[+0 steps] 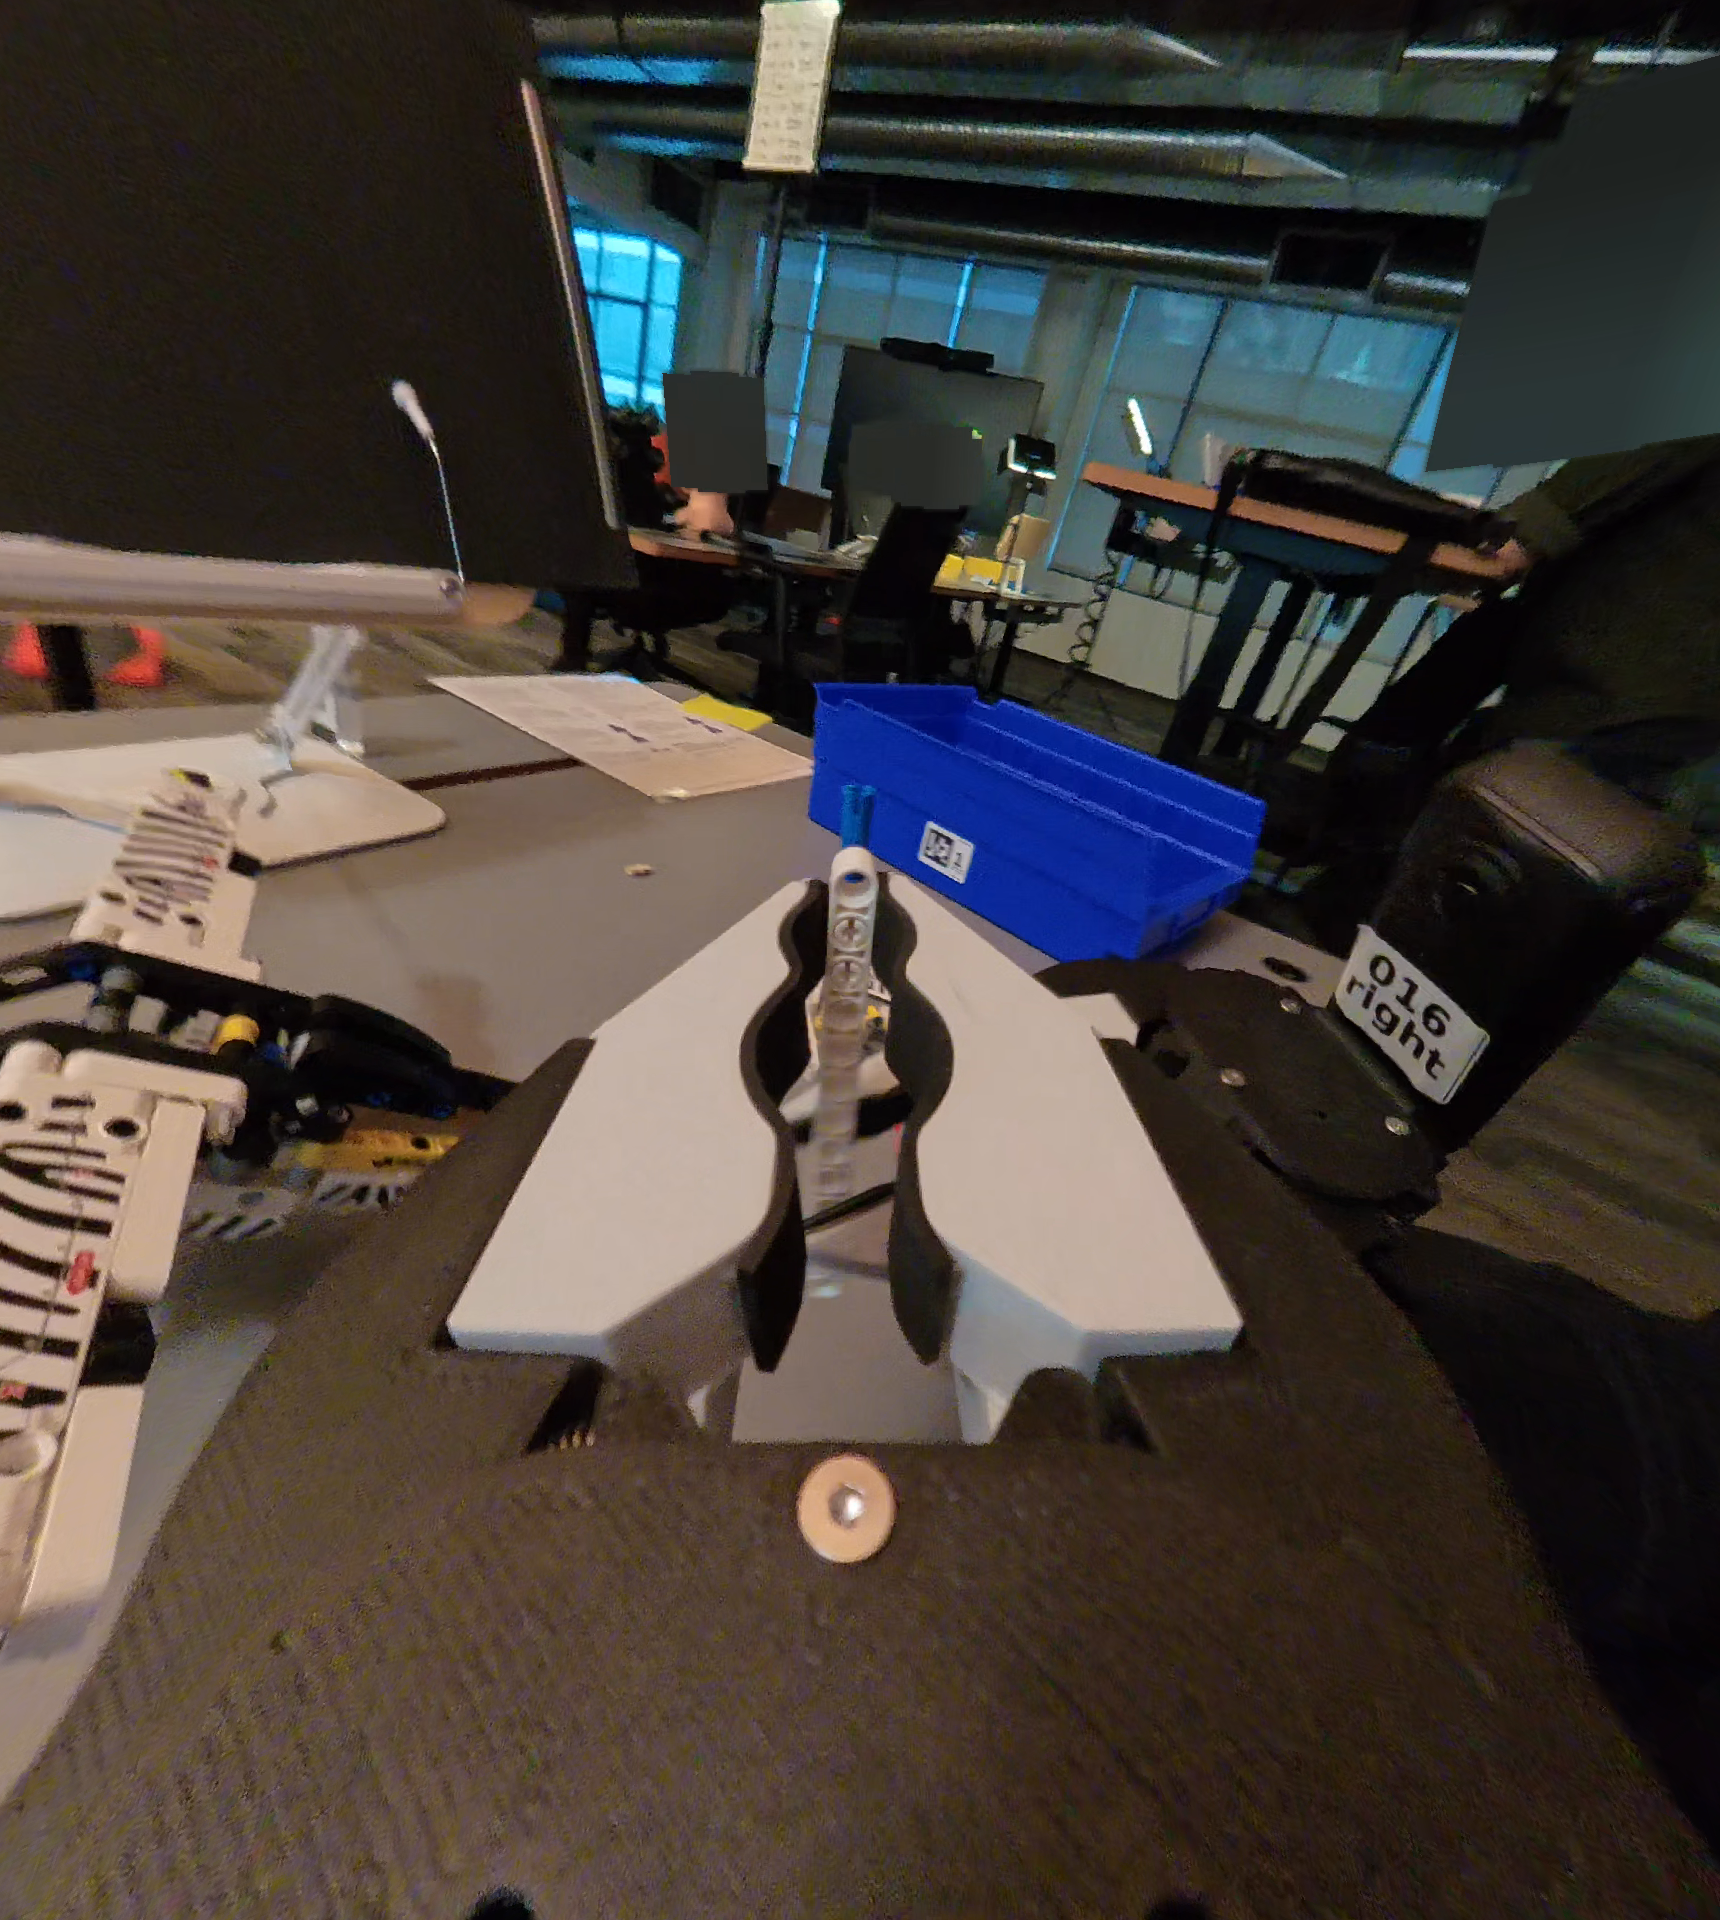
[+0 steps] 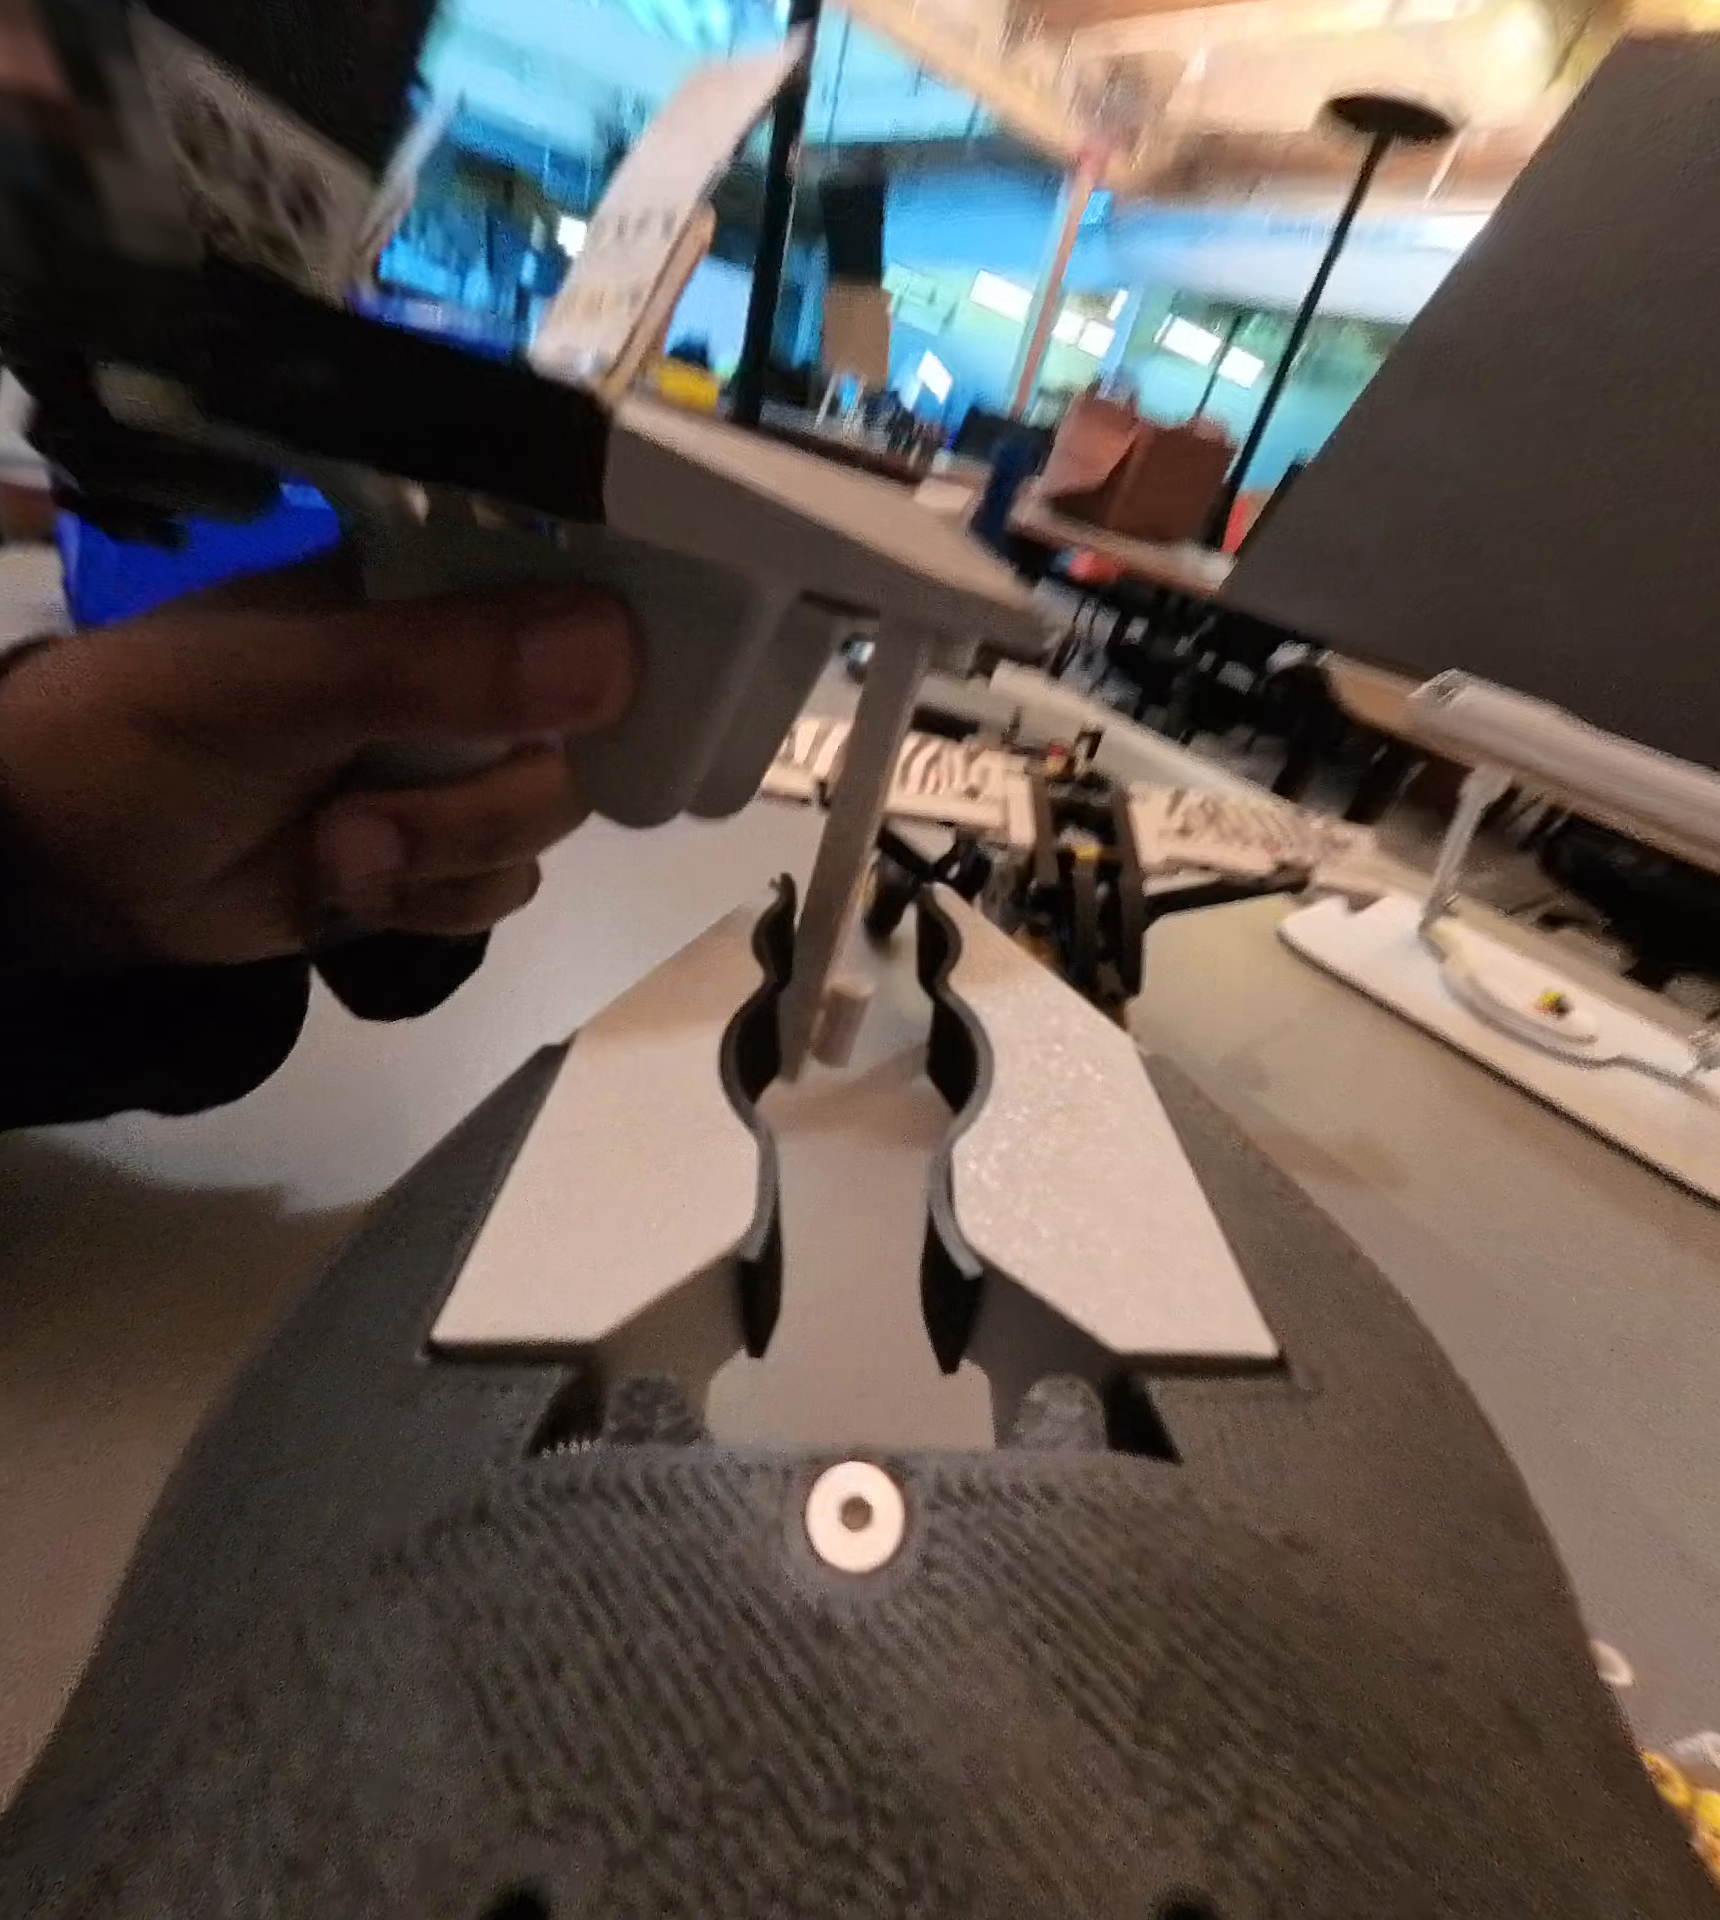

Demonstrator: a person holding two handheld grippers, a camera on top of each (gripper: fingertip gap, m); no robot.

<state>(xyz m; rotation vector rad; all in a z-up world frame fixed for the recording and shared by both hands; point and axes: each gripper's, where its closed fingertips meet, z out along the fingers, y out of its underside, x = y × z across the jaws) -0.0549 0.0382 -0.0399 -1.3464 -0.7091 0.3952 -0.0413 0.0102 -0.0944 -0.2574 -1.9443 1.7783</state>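
Dim indoor light; right wrist view motion-blurred, both edge-warped.

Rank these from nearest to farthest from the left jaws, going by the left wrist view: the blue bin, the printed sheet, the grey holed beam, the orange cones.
1. Grey holed beam: upright between the left gripper's jaws.
2. Blue bin: just beyond the jaws, to the right.
3. Printed sheet: farther back on the table, left of the bin.
4. Orange cones: on the floor beyond the table, far left.

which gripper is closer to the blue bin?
Left. The left gripper, shut on a grey holed beam, points at the blue bin just ahead. The right gripper faces away toward the striped model; there the bin shows only behind the person's hand.
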